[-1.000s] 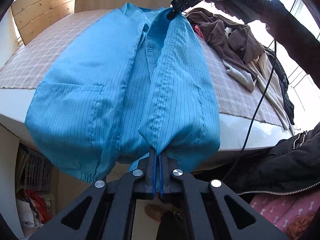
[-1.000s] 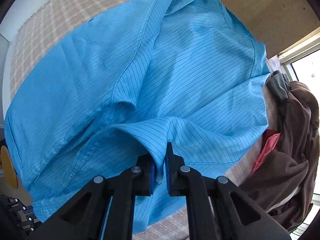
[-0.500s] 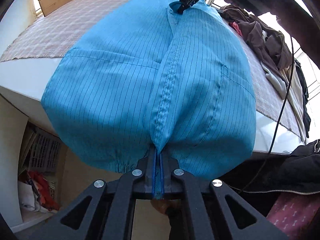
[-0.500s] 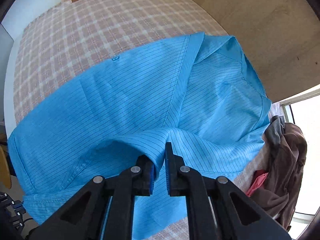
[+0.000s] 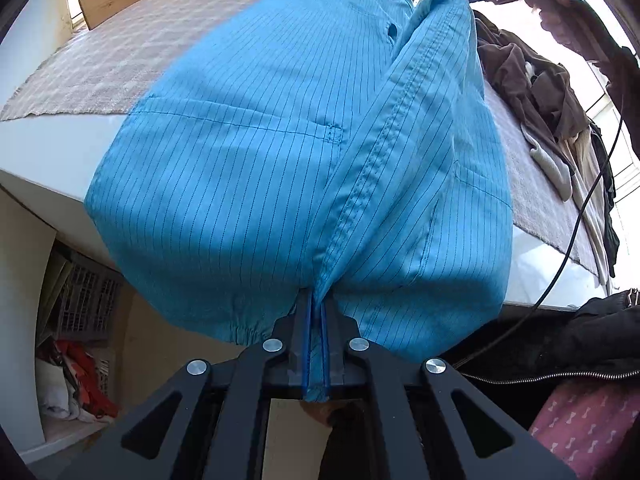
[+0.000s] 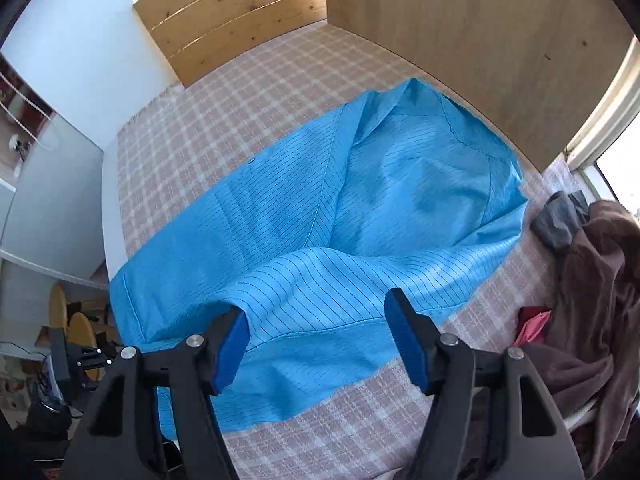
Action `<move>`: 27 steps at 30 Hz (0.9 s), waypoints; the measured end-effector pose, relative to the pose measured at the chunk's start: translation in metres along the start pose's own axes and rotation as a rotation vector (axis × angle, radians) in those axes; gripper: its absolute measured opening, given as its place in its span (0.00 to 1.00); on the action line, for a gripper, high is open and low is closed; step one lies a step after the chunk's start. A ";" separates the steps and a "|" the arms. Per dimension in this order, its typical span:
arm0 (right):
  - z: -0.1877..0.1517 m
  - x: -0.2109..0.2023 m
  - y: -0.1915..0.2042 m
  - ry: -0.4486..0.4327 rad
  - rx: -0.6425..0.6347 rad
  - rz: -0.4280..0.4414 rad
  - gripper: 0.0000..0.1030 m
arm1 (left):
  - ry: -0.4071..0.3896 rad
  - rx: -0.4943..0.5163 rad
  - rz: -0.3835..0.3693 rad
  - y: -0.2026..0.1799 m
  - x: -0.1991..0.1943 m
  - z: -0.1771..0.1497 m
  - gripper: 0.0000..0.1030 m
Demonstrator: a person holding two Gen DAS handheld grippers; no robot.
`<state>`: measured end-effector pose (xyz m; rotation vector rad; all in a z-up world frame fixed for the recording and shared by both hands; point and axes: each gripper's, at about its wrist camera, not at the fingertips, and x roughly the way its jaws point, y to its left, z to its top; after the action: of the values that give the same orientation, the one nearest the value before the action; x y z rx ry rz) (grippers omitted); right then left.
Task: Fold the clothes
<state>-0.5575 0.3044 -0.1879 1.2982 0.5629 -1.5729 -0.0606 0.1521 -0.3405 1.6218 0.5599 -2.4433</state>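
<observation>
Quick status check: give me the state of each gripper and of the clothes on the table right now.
left gripper: shut on the blue garment's hem.
right gripper: open, fabric between its fingers but not pinched.
blue garment: spread over the checked cloth, unfolded, hem hanging off the edge.
brown clothes pile: heaped, unfolded.

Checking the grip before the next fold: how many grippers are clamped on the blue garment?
1: the left gripper pinches the blue garment at its hem; the right gripper is open above it.
</observation>
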 end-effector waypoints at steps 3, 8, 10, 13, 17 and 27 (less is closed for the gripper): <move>0.014 0.034 0.007 0.025 0.006 -0.008 0.63 | 0.017 -0.001 0.011 -0.001 0.002 -0.001 0.03; 0.037 0.091 0.019 0.066 0.015 -0.021 0.40 | 0.038 -0.042 0.007 0.004 0.006 -0.006 0.03; 0.054 0.122 0.026 0.112 -0.019 -0.089 0.40 | 0.047 -0.052 0.010 0.005 0.008 -0.007 0.03; 0.072 0.165 0.040 0.259 -0.102 -0.141 0.41 | 0.054 -0.054 0.017 0.004 0.010 -0.007 0.03; 0.080 0.162 0.069 0.385 -0.311 -0.171 0.44 | 0.055 -0.054 0.026 0.003 0.010 -0.006 0.03; 0.078 0.032 0.057 0.125 -0.164 0.177 0.44 | 0.044 -0.053 0.036 0.002 0.004 -0.010 0.03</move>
<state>-0.5422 0.2039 -0.1798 1.2902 0.6238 -1.2808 -0.0534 0.1546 -0.3474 1.6535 0.5910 -2.3522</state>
